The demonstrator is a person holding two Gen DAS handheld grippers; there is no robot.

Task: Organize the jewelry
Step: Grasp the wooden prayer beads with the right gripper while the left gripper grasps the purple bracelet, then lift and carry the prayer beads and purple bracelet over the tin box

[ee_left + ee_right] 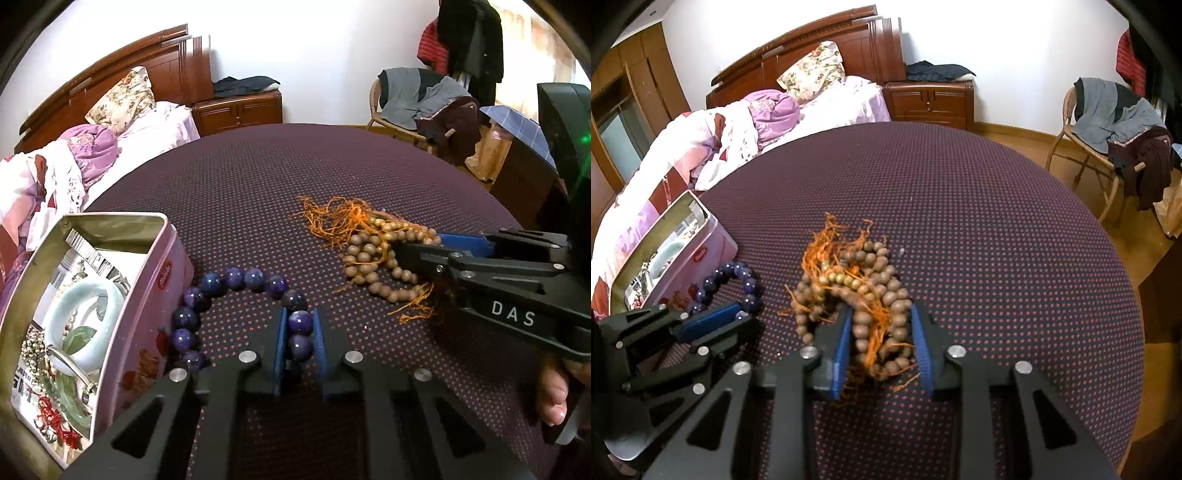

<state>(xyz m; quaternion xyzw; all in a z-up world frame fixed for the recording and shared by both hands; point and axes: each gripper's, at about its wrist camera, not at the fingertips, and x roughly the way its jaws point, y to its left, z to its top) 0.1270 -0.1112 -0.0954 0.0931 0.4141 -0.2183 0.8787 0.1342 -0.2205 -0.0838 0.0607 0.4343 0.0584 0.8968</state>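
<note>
A purple bead bracelet (236, 280) lies on the table beside a pink tin box (92, 314). My left gripper (299, 325) is shut on the bracelet's near beads. A heap of brown wooden bead strands with orange tassels (857, 291) lies in the middle of the table. My right gripper (881, 325) straddles the heap's near side, its blue pads close against the beads. The right gripper also shows in the left wrist view (424, 247), and the left gripper in the right wrist view (738, 314). The tin holds a pale jade bangle (85, 321) and other jewelry.
The round table (960, 206) has a dark dotted cloth. A bed (775, 122) lies behind at the left, a nightstand (931, 99) at the back, and a wicker chair with clothes (1108, 122) at the right.
</note>
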